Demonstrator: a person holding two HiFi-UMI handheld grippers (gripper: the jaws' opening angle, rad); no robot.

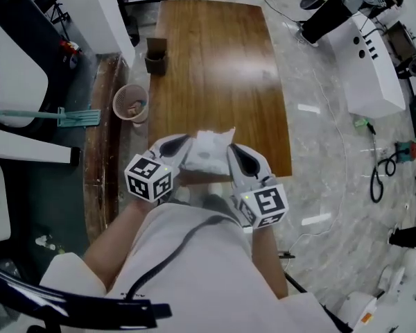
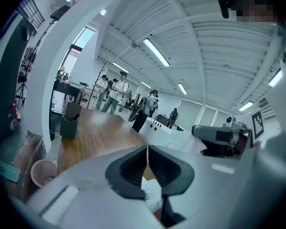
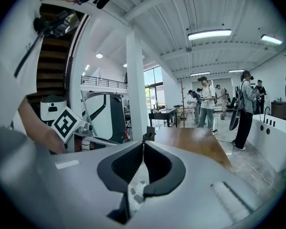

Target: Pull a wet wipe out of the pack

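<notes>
Left gripper (image 2: 147, 149): your jaws are pressed together, pinching a thin edge of the wet wipe (image 2: 152, 194).
Right gripper (image 3: 143, 144): your jaws are clamped on the white pack (image 3: 136, 190).
Wipe, pack: both are raised between your two grippers, over the near edge of the wooden table (image 1: 215, 61).

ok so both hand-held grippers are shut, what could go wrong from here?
1. The left hand-held gripper seems to pinch only a thin edge of the wet wipe: it may slip or tear.
2. The right hand-held gripper holds the pack in the air near the table edge: a slip likely drops it to the floor.
</notes>
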